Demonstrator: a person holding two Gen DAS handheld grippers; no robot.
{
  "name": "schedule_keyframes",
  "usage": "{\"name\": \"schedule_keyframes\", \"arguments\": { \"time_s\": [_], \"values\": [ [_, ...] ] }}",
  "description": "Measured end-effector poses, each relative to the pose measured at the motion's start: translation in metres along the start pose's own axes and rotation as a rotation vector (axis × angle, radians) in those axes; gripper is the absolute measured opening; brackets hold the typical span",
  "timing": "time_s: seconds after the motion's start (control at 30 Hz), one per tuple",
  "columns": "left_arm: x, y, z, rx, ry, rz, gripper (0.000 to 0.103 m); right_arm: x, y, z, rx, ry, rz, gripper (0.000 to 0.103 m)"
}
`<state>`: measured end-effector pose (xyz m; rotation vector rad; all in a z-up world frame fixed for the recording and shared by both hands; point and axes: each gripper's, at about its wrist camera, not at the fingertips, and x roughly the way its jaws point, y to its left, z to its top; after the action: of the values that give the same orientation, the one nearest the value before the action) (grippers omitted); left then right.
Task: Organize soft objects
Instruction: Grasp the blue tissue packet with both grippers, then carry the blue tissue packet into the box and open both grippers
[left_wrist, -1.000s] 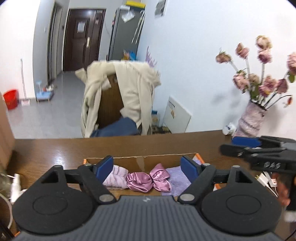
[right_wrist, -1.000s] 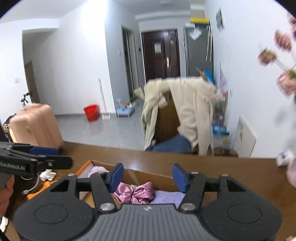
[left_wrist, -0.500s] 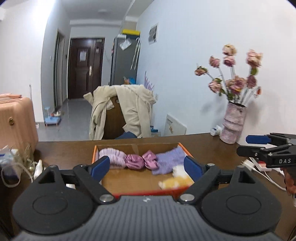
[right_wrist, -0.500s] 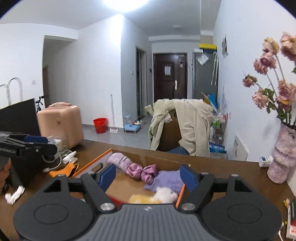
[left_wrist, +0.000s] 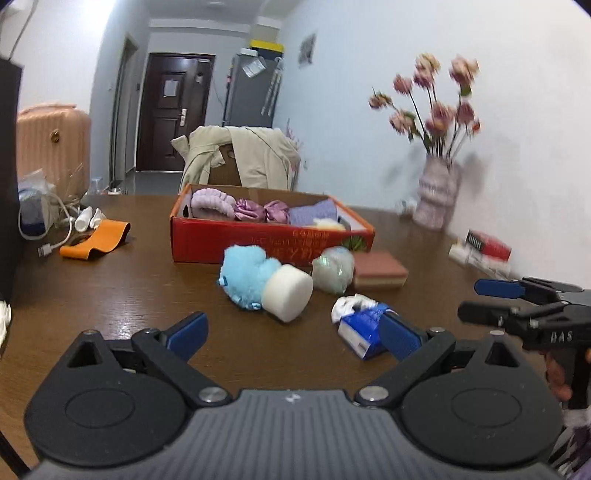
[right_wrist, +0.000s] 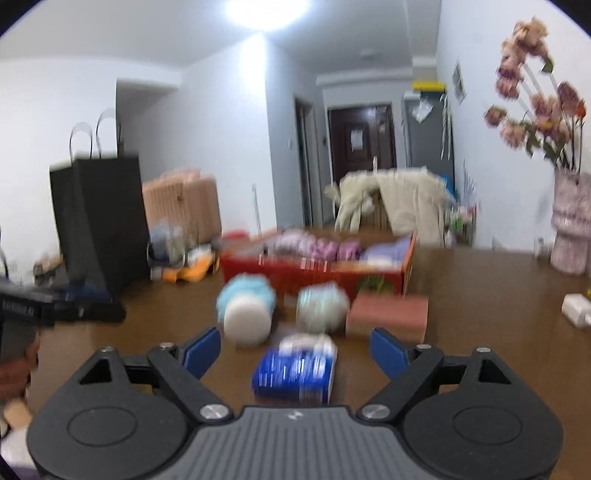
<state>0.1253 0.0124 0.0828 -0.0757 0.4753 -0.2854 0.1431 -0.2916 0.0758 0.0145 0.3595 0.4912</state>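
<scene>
A red cardboard box (left_wrist: 258, 245) on the brown table holds several soft purple and pink items. In front of it lie a blue plush toy (left_wrist: 245, 275), a white foam cylinder (left_wrist: 288, 293), a pale green mesh ball (left_wrist: 332, 269), a brown sponge block (left_wrist: 380, 273) and a blue tissue pack (left_wrist: 364, 328). My left gripper (left_wrist: 291, 332) is open and empty, near the table's front. My right gripper (right_wrist: 295, 350) is open and empty, the tissue pack (right_wrist: 295, 373) between its fingers; this view is blurred. It also shows at the right of the left wrist view (left_wrist: 495, 299).
A vase of pink flowers (left_wrist: 437, 195) stands at the back right by the wall. An orange strap (left_wrist: 96, 240) and white cables lie at the left. A black paper bag (right_wrist: 99, 221) stands at the far left. A chair with a beige coat (left_wrist: 240, 158) is behind the table.
Both grippers have pulled back from above the box towards the table's front. The loose soft objects in front of the box have come into view.
</scene>
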Motion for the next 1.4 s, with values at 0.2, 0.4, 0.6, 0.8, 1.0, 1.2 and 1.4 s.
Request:
{"name": "schedule_keyframes", "arguments": {
  "time_s": [0.2, 0.4, 0.6, 0.8, 1.0, 1.2, 1.4],
  "values": [
    [0.029, -0.007, 0.008, -0.026, 0.034, -0.033, 0.100, 0.013, -0.008, -0.006, 0.059, 0.023, 0.004, 0.086],
    [0.082, -0.027, 0.004, -0.087, 0.141, -0.094, 0.077, 0.043, -0.035, -0.008, 0.126, 0.067, 0.012, 0.072],
    [0.129, -0.034, 0.002, -0.135, 0.236, -0.130, 0.056, 0.083, -0.061, -0.012, 0.248, 0.129, 0.055, 0.041],
    [0.154, -0.031, -0.002, -0.159, 0.303, -0.154, 0.039, 0.107, -0.071, -0.020, 0.308, 0.177, 0.117, 0.020],
    [0.160, -0.024, -0.001, -0.188, 0.333, -0.187, 0.039, 0.112, -0.072, -0.023, 0.323, 0.197, 0.136, 0.018],
    [0.159, -0.026, -0.003, -0.200, 0.317, -0.191, 0.031, 0.114, -0.076, -0.022, 0.350, 0.212, 0.148, 0.019],
    [0.144, -0.031, -0.008, -0.182, 0.283, -0.198, 0.028, 0.102, -0.063, -0.021, 0.300, 0.204, 0.123, 0.018]
  ]
}}
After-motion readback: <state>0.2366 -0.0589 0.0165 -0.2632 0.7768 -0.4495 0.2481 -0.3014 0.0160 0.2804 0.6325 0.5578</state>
